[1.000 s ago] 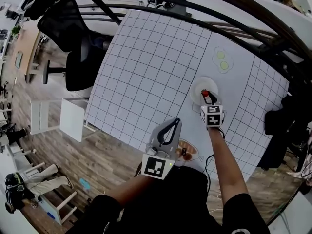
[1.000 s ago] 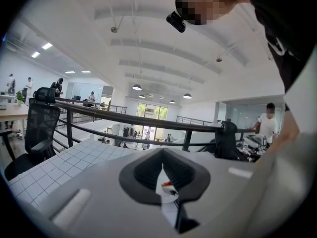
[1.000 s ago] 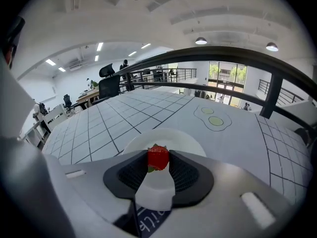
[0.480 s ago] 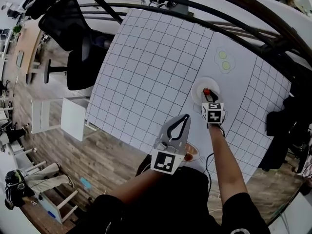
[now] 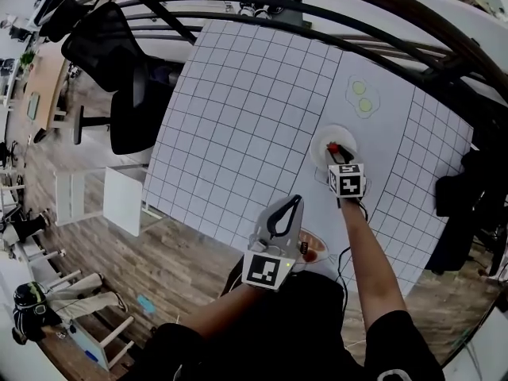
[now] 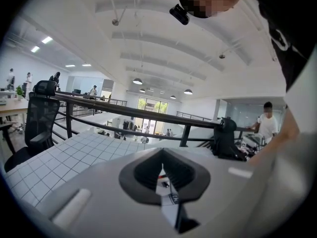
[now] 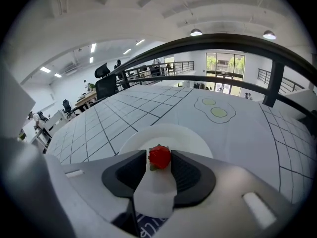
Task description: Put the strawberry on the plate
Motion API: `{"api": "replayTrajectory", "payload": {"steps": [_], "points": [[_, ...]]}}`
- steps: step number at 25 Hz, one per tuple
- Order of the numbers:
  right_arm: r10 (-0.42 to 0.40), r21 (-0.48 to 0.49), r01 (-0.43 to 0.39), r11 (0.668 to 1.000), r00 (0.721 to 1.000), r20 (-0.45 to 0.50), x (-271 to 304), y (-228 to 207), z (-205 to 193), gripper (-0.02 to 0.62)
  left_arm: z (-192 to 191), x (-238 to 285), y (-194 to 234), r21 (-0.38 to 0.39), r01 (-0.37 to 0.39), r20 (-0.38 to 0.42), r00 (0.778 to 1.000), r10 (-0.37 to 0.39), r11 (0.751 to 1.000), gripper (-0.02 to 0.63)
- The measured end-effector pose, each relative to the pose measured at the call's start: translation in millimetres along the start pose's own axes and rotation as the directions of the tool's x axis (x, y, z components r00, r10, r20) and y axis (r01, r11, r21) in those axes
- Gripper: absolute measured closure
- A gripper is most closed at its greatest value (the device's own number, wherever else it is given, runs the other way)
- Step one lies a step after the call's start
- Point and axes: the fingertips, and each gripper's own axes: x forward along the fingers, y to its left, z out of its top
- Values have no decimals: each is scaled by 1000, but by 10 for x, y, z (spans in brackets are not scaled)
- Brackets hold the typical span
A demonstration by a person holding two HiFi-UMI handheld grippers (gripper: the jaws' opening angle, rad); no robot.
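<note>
A red strawberry (image 7: 159,156) sits between the tips of my right gripper (image 7: 160,158), just over the near part of a white plate (image 7: 163,132). The jaws are opening, and a thin gap shows on each side of the berry. In the head view the right gripper (image 5: 336,152) reaches onto the plate (image 5: 324,139) at the table's right, with the strawberry (image 5: 333,148) at its tips. My left gripper (image 5: 295,200) hangs over the table's near edge, shut and empty. In the left gripper view its tips (image 6: 161,168) meet and nothing is between them.
A flat fried-egg shape (image 5: 362,98) lies beyond the plate. A small dish with food (image 5: 306,249) sits at the near edge by my body. A black chair (image 5: 119,62) stands left of the gridded table (image 5: 238,117). A dark railing (image 5: 317,14) crosses the far side, and a black bag (image 5: 456,193) is at the right.
My left gripper drifted right and then back toward me near the table's edge. The right gripper stayed over the plate with the strawberry at its tips.
</note>
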Motion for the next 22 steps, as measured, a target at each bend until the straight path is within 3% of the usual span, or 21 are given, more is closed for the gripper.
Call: {"api": "replayTrajectory", "payload": {"steps": [10, 22], "points": [[3, 58, -6, 998, 999, 41, -246, 136, 35, 423, 35, -206, 98, -8, -14, 5, 1000, 14, 1000, 597], [-8, 94, -6, 996, 988, 153, -878, 433, 357, 422, 167, -497, 174, 8, -3, 36, 999, 3, 1000, 597]]}}
